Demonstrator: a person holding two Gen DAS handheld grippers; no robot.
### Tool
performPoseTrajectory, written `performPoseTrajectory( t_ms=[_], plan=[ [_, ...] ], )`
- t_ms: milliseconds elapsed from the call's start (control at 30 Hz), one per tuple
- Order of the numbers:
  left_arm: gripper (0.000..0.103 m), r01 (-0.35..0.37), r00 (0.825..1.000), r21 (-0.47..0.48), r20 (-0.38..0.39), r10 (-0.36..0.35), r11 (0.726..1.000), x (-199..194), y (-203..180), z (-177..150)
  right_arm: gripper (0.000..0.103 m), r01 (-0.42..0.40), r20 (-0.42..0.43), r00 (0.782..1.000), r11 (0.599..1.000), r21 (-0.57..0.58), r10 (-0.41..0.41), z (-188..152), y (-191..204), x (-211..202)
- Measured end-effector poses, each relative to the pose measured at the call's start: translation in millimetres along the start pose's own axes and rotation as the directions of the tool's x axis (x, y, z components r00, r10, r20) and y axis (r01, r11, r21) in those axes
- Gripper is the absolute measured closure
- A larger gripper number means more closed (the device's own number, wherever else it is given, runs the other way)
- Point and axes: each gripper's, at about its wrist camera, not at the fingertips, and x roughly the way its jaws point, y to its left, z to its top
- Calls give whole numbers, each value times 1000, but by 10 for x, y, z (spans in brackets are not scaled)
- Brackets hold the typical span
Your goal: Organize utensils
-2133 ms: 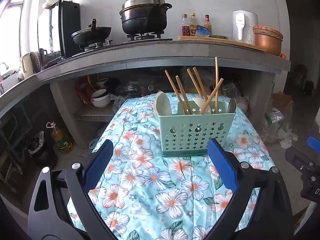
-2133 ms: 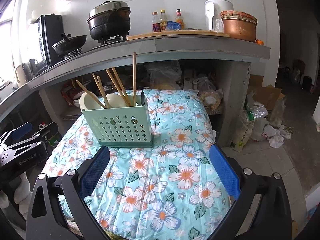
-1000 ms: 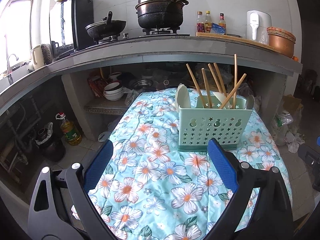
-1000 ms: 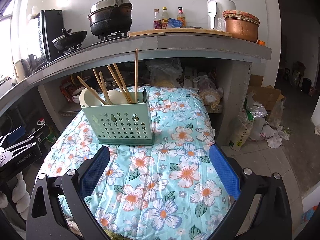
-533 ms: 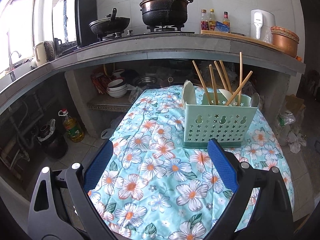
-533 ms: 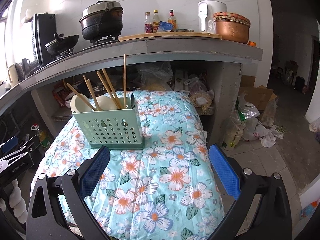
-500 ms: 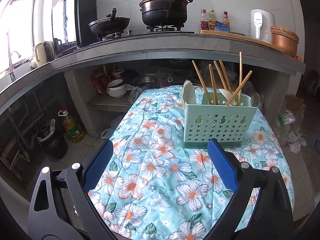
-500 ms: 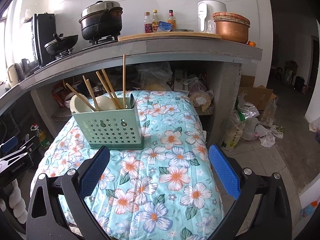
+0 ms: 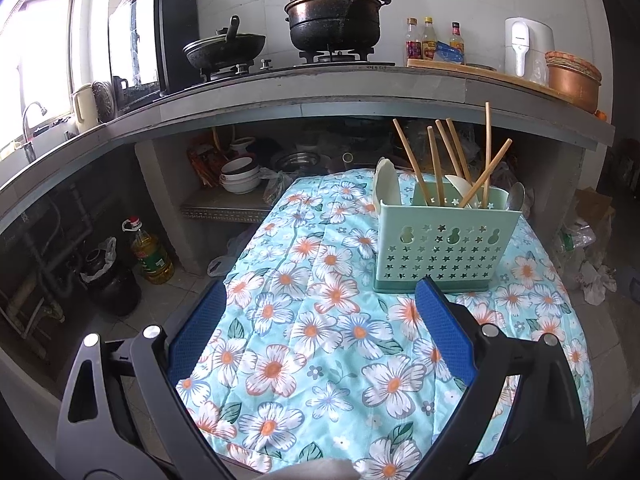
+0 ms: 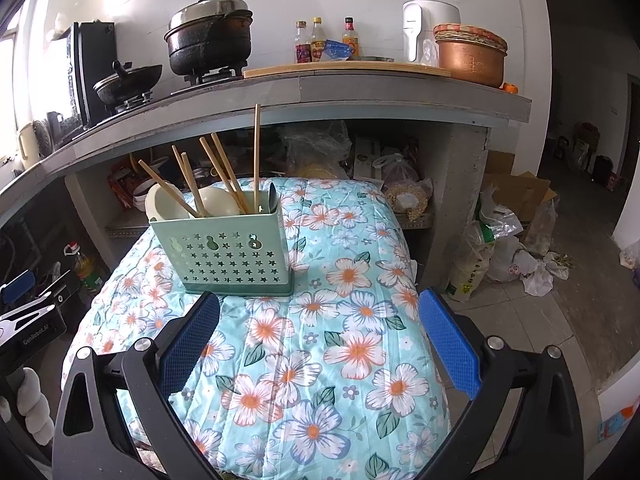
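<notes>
A mint-green utensil holder (image 9: 442,246) with star cut-outs stands upright on the flowered tablecloth (image 9: 320,344). It holds several wooden chopsticks (image 9: 436,164), white spoons (image 9: 385,186) and a metal spoon (image 9: 515,198). It also shows in the right wrist view (image 10: 230,254), with its chopsticks (image 10: 224,174). My left gripper (image 9: 320,312) is open and empty, low over the cloth, in front and left of the holder. My right gripper (image 10: 318,312) is open and empty, in front and right of the holder.
Behind the table runs a concrete counter (image 9: 320,92) with a big pot (image 9: 334,14), a wok (image 9: 224,46) and bottles (image 9: 428,38). Bowls (image 9: 240,174) sit under it. An oil bottle (image 9: 150,252) stands on the floor left. Bags (image 10: 500,248) lie on the floor right.
Both grippers have drawn back and swung sideways from the holder, which now looks smaller and farther off. The holder and its utensils have not moved. Both grippers stay open.
</notes>
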Motion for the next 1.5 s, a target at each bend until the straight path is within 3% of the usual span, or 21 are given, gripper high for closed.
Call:
performPoseTrajectory(
  t_ms=[300,1500],
  plan=[
    [11,0,1000,-2,27,0,1000,-39,16,14,6,-11,-4,1000,1000,-10,11,-4,34,-1],
    [11,6,1000,-5,18,-6,1000,-18,-23,-12,6,-13,-6,1000,1000,-10,13,-3,41,-3]
  ],
)
